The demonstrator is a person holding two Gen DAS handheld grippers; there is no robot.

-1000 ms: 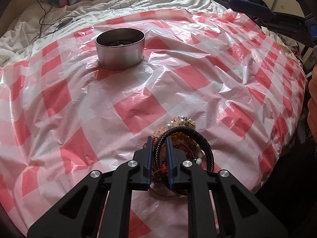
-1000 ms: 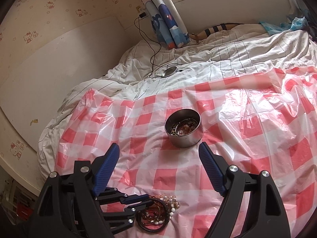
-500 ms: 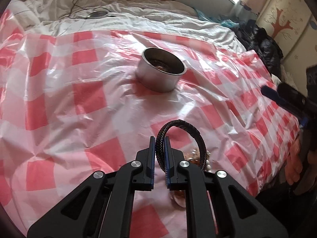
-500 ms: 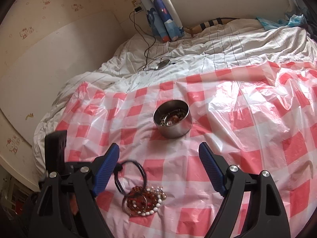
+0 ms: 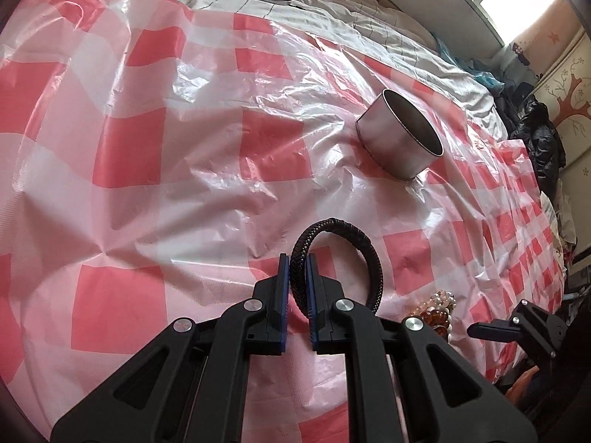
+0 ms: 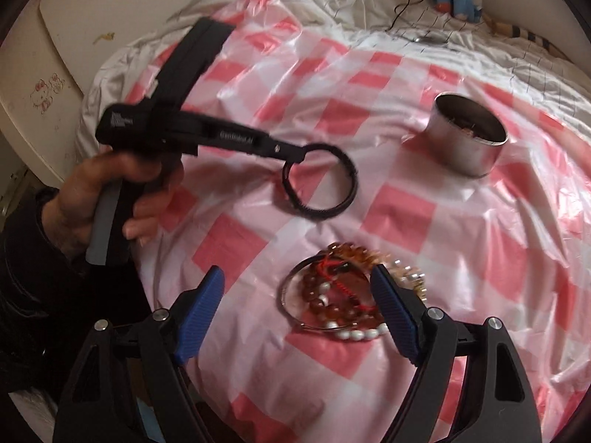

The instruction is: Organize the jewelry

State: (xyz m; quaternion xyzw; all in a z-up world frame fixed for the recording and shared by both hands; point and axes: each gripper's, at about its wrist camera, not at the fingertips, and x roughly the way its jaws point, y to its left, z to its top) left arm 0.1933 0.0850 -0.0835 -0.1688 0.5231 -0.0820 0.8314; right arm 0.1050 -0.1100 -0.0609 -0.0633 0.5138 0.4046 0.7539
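- Left wrist view: the left gripper (image 5: 297,271) is clamped on a black braided bracelet (image 5: 340,254), whose loop arches up and to the right of the blue pads, clear of the cloth.
- The red-and-white checked plastic sheet (image 5: 155,155) covers the bed, crinkled and shiny; a white striped bedsheet (image 5: 388,37) shows beyond its far edge.
- A round metal tin (image 5: 400,136) stands on the sheet up and to the right of the held bracelet, well apart from it, with bare sheet between the two.
- Right wrist view: the right gripper (image 6: 297,302) hangs with its jaws spread wide and holding nothing, over a heap of beaded bracelets (image 6: 340,295): amber beads, white pearl-like beads, a red cord and a thin metal bangle.
- Its right blue pad overlaps the heap's right side; the left pad stands off to the heap's left over bare sheet. Whether either pad touches the beads I cannot tell.
- From this side the tin (image 6: 467,136) shows some jewelry inside, though what kind is unclear.
- A hand (image 6: 110,199) grips the left tool's handle at the left; the black bracelet (image 6: 319,184) dangles from its tip, between the heap and the tin.
- A dark cable and a small round object (image 6: 430,38) lie on the white bedsheet at the far end.
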